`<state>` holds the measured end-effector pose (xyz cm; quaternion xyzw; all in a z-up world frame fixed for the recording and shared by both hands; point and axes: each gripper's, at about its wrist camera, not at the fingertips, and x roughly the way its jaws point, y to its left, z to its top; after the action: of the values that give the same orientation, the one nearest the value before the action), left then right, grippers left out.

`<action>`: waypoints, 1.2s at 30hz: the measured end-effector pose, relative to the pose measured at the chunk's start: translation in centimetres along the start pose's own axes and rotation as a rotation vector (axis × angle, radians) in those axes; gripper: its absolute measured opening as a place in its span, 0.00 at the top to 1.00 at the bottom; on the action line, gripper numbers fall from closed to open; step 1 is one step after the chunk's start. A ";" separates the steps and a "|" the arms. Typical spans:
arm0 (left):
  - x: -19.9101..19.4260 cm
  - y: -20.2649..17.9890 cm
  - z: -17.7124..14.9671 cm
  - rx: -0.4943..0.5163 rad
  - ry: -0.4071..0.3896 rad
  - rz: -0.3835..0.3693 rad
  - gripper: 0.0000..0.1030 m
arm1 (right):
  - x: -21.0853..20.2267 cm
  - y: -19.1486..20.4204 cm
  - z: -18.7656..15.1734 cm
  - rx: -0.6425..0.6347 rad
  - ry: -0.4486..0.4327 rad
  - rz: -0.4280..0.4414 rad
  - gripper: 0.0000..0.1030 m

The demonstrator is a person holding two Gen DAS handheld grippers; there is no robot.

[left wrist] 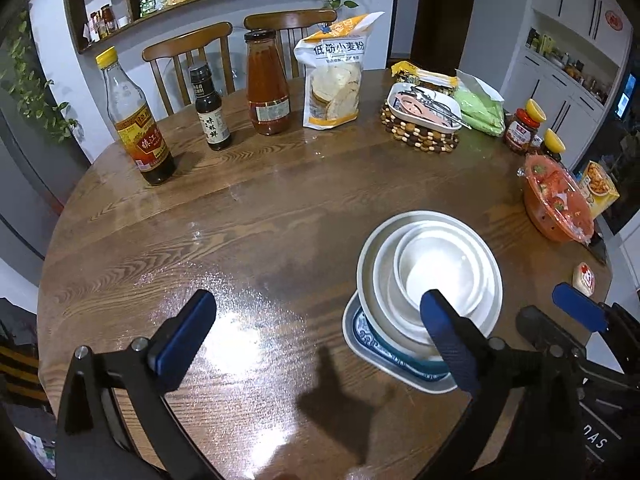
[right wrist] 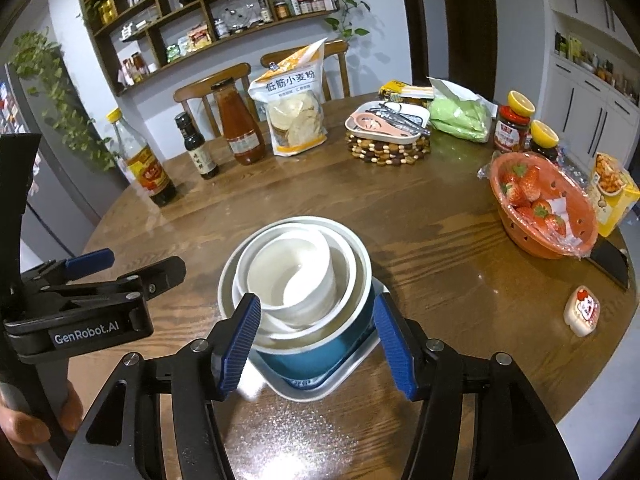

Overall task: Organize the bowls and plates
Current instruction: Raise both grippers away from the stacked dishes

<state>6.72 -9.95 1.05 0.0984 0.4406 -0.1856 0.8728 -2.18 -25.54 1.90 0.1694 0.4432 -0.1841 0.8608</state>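
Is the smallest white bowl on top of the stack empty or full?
Empty. The smallest white bowl shows a bare white inside in both views, nested in the stack.

Both grippers: black angular frames w/ silver screws, ribbed blue pads. Left gripper (right wrist: 132, 268) reads "GenRobot.AI" in white on its side; right gripper (right wrist: 318, 344) same build.

Home dining room: round wooden table (left wrist: 248, 200), wooden chairs (left wrist: 188, 46) behind, wall shelves (right wrist: 192, 20) with condiment jars upper left, white cabinets (left wrist: 560, 92) right.
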 end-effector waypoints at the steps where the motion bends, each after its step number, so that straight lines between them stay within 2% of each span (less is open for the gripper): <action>1: -0.1 0.0 -0.1 0.003 0.000 -0.007 0.01 | 0.0 0.0 0.0 -0.002 0.001 -0.002 0.42; 6: -0.1 0.3 -0.6 -0.005 0.042 -0.067 0.01 | -0.2 0.3 -0.7 -0.011 0.016 -0.013 0.42; 9: -0.2 0.4 -0.9 0.002 0.054 -0.075 0.01 | -0.2 0.2 -1.1 -0.007 0.028 -0.013 0.42; 14: -0.4 -0.1 -1.6 0.048 0.064 -0.020 0.01 | -0.3 0.3 -1.6 -0.006 0.040 -0.013 0.42; 26: 0.0 -0.1 -3.1 0.089 0.064 0.008 0.01 | -0.2 0.6 -3.2 0.000 0.087 -0.021 0.42; 36: -0.4 -1.1 -3.8 0.171 0.042 0.012 0.00 | -0.3 0.8 -4.0 -0.002 0.104 -0.018 0.42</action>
<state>3.27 -9.53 -0.92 0.1791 0.4408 -0.2153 0.8528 -4.75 -23.01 0.06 0.1740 0.4890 -0.1823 0.8351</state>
